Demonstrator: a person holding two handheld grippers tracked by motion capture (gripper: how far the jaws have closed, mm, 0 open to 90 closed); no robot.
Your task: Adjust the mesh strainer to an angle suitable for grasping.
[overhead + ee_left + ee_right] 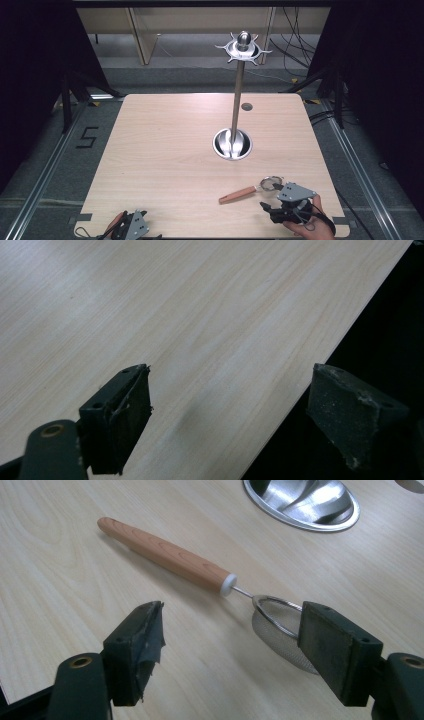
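Two grippers sit along the bottom edge of the high view: the left gripper [131, 227] at lower left, the right gripper [280, 202] at lower right, just beside a wooden-handled strainer [247, 190] lying on the table [165, 145]; a floor mark reading "5" [86, 137] sits at left. Left gripper view: jaws open over bare tabletop at its edge. Right gripper view: jaws spread wide, gripping nothing; the strainer [200, 575] crosses mid-frame, mesh bowl [280, 630] by the right-hand jaw; a metal stand base [305, 500] at top right.
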